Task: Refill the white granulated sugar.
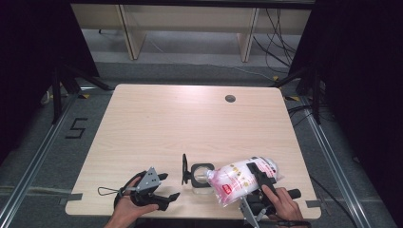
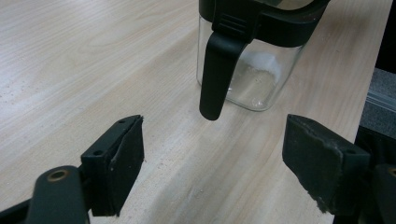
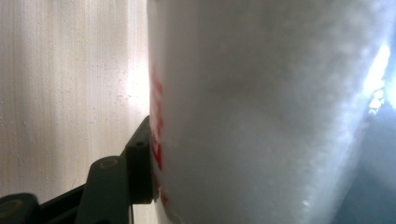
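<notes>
The tabletop (image 1: pixel 157 123) stretches out pale and wide, and all the action sits at its near edge. Biggest thing in play: a white plastic bag (image 1: pixel 240 179) with red print, full of something white and grainy, tipped over on its side with its mouth end aimed left at the jar. The right gripper (image 1: pixel 260 183) has its jaws clamped across the bag's body; in the right gripper view the bag's white bulk presses right up against the one jaw that shows. Just left of it stands the glass jar (image 1: pixel 201 178), square, clear, near the front edge, with its black lid (image 1: pixel 184 169) flipped up and open. The left gripper view shows a little white settled at the jar's bottom, so this reads as the pouring step, barely begun. Over on the left, the left gripper (image 1: pixel 159 190) rests near the edge, jaws wide apart and holding nothing, close to the jar but not touching it. Next move, I'd say: steady the tilt, keep the bag's mouth over the opening, and perhaps brace the jar with the free gripper.
</notes>
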The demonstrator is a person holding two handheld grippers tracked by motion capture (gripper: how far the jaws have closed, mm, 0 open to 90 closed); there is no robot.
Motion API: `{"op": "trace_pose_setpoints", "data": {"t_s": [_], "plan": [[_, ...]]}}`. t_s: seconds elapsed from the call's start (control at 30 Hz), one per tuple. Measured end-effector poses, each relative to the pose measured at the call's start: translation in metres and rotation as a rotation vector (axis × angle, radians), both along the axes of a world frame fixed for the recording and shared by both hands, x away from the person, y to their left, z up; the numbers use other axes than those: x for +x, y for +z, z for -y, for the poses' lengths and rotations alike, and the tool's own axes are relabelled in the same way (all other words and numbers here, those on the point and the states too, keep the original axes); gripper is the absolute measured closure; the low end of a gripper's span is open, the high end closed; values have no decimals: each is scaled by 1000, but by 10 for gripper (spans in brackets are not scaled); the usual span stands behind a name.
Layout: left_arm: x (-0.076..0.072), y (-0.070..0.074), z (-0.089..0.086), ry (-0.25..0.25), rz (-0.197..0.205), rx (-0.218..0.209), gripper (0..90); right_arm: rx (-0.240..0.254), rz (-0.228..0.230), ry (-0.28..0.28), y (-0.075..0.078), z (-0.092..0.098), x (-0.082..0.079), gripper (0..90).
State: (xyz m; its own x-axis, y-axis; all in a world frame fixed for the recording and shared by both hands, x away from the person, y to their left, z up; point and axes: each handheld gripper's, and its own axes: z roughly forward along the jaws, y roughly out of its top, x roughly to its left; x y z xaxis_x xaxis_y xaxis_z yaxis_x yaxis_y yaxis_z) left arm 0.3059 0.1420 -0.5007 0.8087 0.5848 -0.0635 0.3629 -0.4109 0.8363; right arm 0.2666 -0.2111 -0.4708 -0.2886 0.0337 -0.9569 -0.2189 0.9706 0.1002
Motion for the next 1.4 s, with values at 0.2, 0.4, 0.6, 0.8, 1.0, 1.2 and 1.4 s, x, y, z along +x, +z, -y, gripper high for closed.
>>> {"op": "trace_pose_setpoints", "data": {"t_s": [0.2, 0.4, 0.6, 0.8, 1.0, 1.2, 1.4], "plan": [[0, 0, 0, -12, 2, 0, 203, -89, 52, 31, 5, -1, 2, 418], [1, -1, 2, -14, -1, -3, 203, -106, 49, 29, 4, 0, 5, 418], [2, -1, 1, -15, 4, 14, 203, -193, 74, 66, 9, -5, 7, 419], [0, 0, 0, -2, -8, 8, 203, -176, 95, 75, 8, -5, 7, 420], [1, 0, 0, -1, -7, 10, 203, -203, 152, 159, 10, -4, 12, 420], [3, 1, -2, -21, 7, 15, 203, -204, 108, 83, 12, -5, 6, 421], [3, 1, -1, -6, 6, -6, 203, -208, 140, 118, 10, -5, 9, 421]]}}
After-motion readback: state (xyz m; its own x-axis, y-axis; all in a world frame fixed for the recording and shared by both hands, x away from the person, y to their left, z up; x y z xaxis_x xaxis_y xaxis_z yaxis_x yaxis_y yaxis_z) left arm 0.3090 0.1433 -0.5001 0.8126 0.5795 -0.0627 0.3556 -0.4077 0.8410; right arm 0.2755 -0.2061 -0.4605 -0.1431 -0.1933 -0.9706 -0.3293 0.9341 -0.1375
